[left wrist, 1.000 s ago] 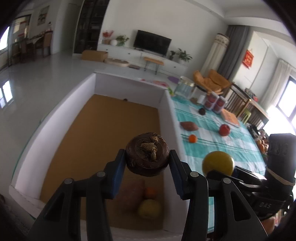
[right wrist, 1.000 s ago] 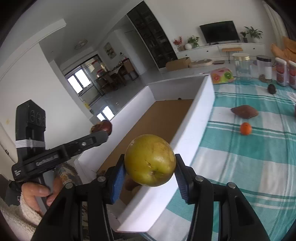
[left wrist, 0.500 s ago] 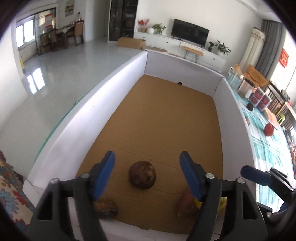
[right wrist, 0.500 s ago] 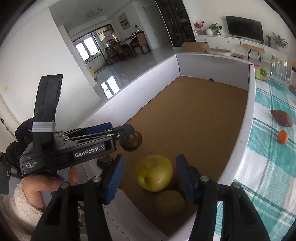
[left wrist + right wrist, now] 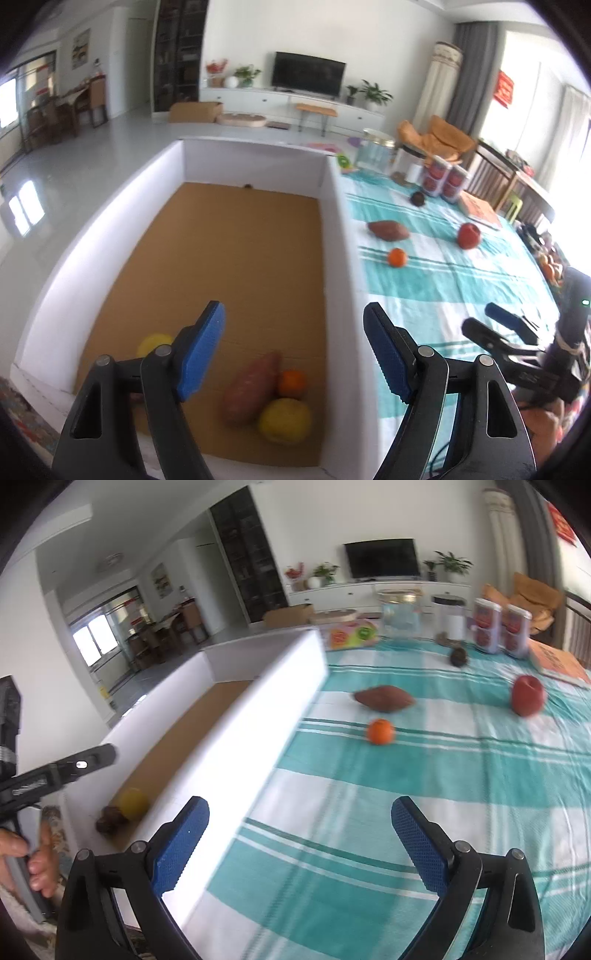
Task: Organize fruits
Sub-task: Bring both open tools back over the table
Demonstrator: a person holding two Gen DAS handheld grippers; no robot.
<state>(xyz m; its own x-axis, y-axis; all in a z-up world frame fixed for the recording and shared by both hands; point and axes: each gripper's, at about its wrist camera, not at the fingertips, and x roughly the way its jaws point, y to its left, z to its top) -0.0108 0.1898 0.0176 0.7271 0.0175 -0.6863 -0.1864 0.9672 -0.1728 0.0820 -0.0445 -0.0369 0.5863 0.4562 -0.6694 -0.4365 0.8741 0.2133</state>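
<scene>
We see the box (image 5: 334, 236) left of the tablecloth (image 5: 443, 280); in its near corner a sweet potato (image 5: 253, 386), orange (image 5: 292, 383) and pear (image 5: 284, 424) touch.

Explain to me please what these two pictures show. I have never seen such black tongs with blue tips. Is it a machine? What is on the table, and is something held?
It is no robot: a person holds one hand-operated gripper in each hand, and a fisheye camera on each looks forward along its two blue fingers.

One picture is from the left gripper, above a white box with a cardboard floor. Inside lie a sweet potato, a small orange and two yellow fruits.

The other is from the right gripper, above the striped tablecloth. There lie another sweet potato, an orange, a red apple and a dark fruit.

Nothing is held: the left jaws stand open, the right jaws are opening, and both are empty.
</scene>
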